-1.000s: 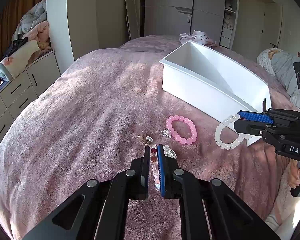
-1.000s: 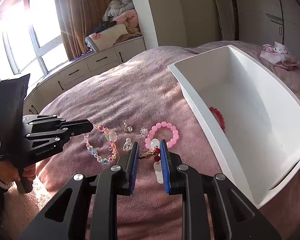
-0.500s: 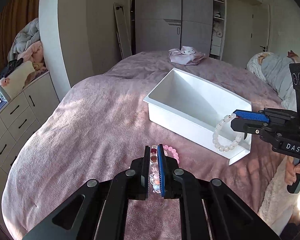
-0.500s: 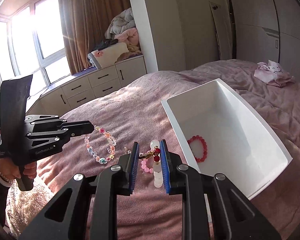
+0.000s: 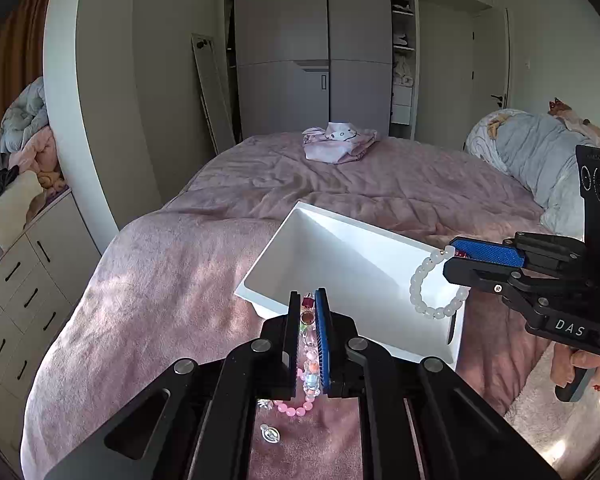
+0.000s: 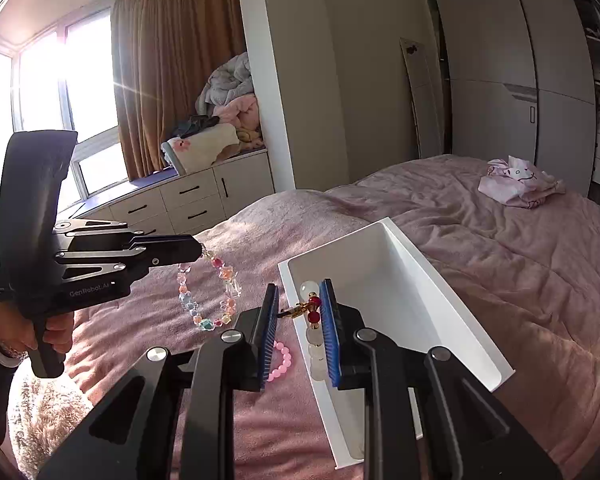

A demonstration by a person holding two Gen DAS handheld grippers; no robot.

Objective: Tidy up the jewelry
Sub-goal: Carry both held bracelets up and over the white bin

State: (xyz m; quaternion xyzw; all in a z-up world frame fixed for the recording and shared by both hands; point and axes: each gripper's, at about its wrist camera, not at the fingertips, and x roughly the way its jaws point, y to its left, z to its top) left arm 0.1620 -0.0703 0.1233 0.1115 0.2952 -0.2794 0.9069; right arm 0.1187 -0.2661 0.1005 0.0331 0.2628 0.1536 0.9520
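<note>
Left gripper [image 5: 309,300] at lower centre of the left wrist view, jaws together, clamped on the colourful bracelet [image 5: 309,344]. In the right wrist view, same gripper [image 6: 199,249] at middle left, same bracelet [image 6: 208,292] dangling from its tip as a loop of pastel beads, clear of the bed.

Right gripper [image 6: 299,300] at lower centre of the right wrist view, jaws narrowly apart but clamped on the white bracelet [image 6: 315,344], its red and gold charm pinched between the blue pads. In the left wrist view, same gripper [image 5: 456,258] at middle right, white bracelet [image 5: 432,284] hanging in a loop from its tip, seen against the right end of the bin.

White bin [image 5: 352,264] in the middle of the left wrist view, resting on the pink bedspread [image 5: 160,280]. In the right wrist view, bin [image 6: 440,304] at centre right, open top up. Contents not clear from either view.

Pink bracelet [image 5: 296,408] lying on the bedspread at bottom centre of the left wrist view, partly hidden behind the gripper; also at lower centre of the right wrist view [image 6: 282,360], just left of the bin. Small silver trinket [image 5: 271,434] near it, low in the frame, kind not clear.

A hand [image 6: 48,332] on the left gripper's handle at lower left of the right wrist view. A hand [image 5: 580,368] on the right gripper's handle at lower right of the left wrist view.

Folded pink cloth [image 5: 340,144] far back on the bed, upper centre. Grey wardrobe [image 5: 312,56] behind it.
</note>
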